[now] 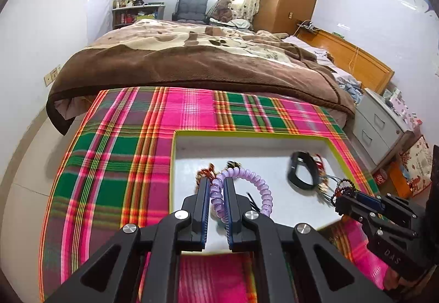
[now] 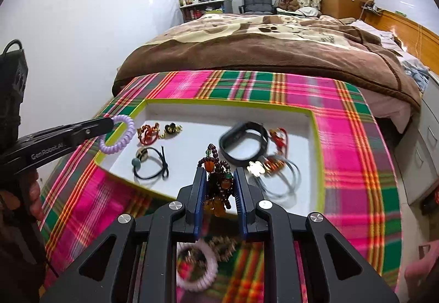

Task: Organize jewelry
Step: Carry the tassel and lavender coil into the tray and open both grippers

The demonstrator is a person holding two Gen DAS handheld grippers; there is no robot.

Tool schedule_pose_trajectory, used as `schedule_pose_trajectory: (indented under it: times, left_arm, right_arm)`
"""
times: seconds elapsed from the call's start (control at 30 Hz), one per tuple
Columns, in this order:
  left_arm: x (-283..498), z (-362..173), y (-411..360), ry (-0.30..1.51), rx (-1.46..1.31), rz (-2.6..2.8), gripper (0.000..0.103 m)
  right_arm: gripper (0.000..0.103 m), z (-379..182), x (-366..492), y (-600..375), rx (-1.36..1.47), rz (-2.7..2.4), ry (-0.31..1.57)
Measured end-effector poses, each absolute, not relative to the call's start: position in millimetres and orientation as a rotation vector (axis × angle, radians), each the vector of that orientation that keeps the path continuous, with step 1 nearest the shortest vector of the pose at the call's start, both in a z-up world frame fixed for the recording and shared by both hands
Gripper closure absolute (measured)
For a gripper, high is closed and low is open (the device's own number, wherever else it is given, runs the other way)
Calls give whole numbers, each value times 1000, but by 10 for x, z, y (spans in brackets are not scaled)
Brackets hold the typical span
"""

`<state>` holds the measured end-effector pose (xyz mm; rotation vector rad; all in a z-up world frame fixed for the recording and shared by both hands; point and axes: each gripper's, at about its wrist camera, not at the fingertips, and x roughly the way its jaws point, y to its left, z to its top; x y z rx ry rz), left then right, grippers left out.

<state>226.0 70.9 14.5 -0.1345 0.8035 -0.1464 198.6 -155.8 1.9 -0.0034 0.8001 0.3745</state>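
Observation:
My left gripper (image 1: 216, 182) is shut on a purple coil hair tie (image 1: 241, 179), held above the left part of the white tray (image 1: 247, 146); both show in the right wrist view (image 2: 109, 122), the tie (image 2: 118, 135) at the tray's left rim. My right gripper (image 2: 219, 174) is shut on a dark beaded bracelet with amber charms (image 2: 216, 182), held over the tray's (image 2: 192, 113) front edge. In the tray lie a black band (image 2: 244, 144), a black hair elastic (image 2: 151, 163), red-gold trinkets (image 2: 148, 133) and wire bangles (image 2: 277, 171).
A pink-green plaid cloth (image 2: 354, 138) covers the table. A pink coil tie (image 2: 197, 267) lies on it below my right gripper. A bed with a brown blanket (image 1: 192, 61) stands beyond; a grey drawer unit (image 1: 381, 122) stands at right.

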Motion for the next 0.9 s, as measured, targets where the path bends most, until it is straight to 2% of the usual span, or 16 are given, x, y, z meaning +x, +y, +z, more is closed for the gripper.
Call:
schedule_pose_trajectory:
  times: [0.37, 0.9]
  left_arm:
    - [2642, -106, 775, 860, -166, -140, 93]
    - [2749, -284, 671, 902, -136, -128, 93]
  right_arm:
    - [82, -206, 2336, -1291, -25, 406, 858]
    - [82, -343, 2425, -1205, -131, 342, 861]
